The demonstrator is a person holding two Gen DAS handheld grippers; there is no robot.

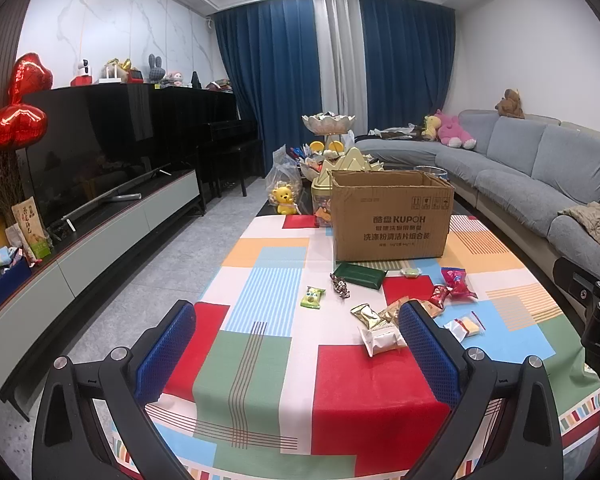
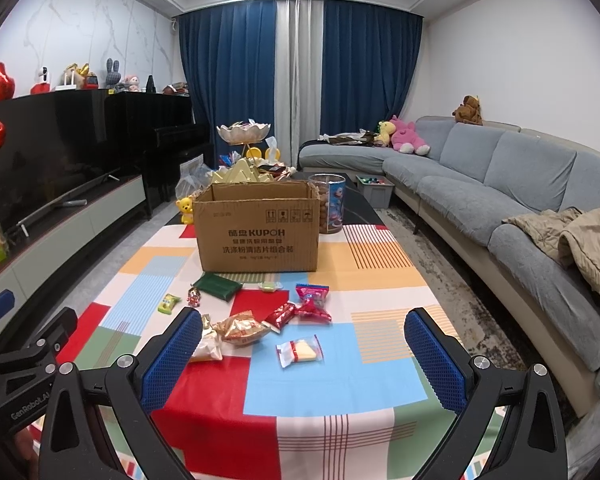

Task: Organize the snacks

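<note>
An open cardboard box point(image 1: 392, 220) point(image 2: 258, 236) stands mid-table on the patchwork tablecloth point(image 1: 260, 360) point(image 2: 340, 392). Several wrapped snacks lie in front of it: a dark green packet point(image 1: 360, 275) point(image 2: 217, 285), a small green packet point(image 1: 312, 297) point(image 2: 168, 303), a pink-red bag point(image 1: 456, 282) point(image 2: 312, 300), a gold packet point(image 1: 366, 315) point(image 2: 242, 330), a white packet point(image 1: 382, 340), and a clear packet with a yellow piece point(image 1: 467, 326) point(image 2: 300, 351). My left gripper point(image 1: 296, 344) hovers open over the near left of the table. My right gripper point(image 2: 304, 354) is open above the clear packet, holding nothing.
Behind the box stand a clear snack jar point(image 2: 327, 204), a yellow bear toy point(image 1: 285, 199), a tiered dish point(image 1: 329, 123) and more clutter. A TV console point(image 1: 100, 232) runs along the left, a grey sofa point(image 2: 500, 200) along the right. The other gripper's body point(image 1: 596, 312) shows at right.
</note>
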